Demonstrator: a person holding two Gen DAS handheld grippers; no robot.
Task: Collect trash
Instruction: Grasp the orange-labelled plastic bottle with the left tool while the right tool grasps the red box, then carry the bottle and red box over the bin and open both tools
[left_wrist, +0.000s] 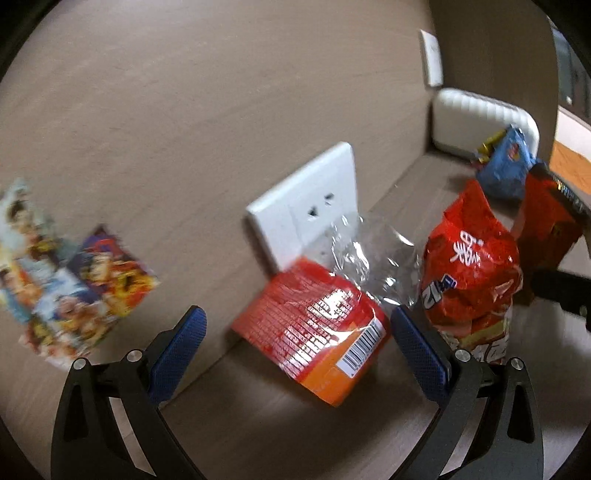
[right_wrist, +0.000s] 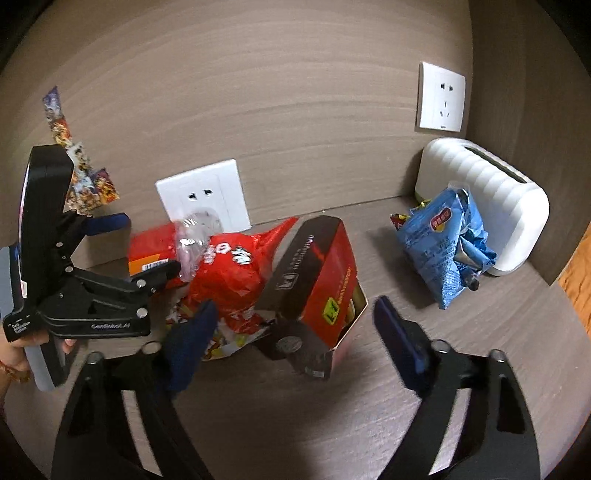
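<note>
A red and orange flat packet (left_wrist: 314, 332) lies against the wall between the fingers of my open left gripper (left_wrist: 299, 332). Clear crumpled plastic (left_wrist: 373, 254) lies behind it. A red snack bag (left_wrist: 469, 266) stands to its right. A red and black carton (right_wrist: 317, 288) stands open in front of my open right gripper (right_wrist: 295, 325). A blue snack bag (right_wrist: 443, 247) leans on a white holder. The left gripper also shows in the right wrist view (right_wrist: 144, 243), open by the red packet (right_wrist: 147, 251).
A white wall socket (left_wrist: 310, 206) sits low behind the trash; a second socket (right_wrist: 441, 98) is higher up. A white ribbed holder (right_wrist: 491, 206) stands in the right corner. Colourful stickers (left_wrist: 66, 273) are on the wooden wall at left.
</note>
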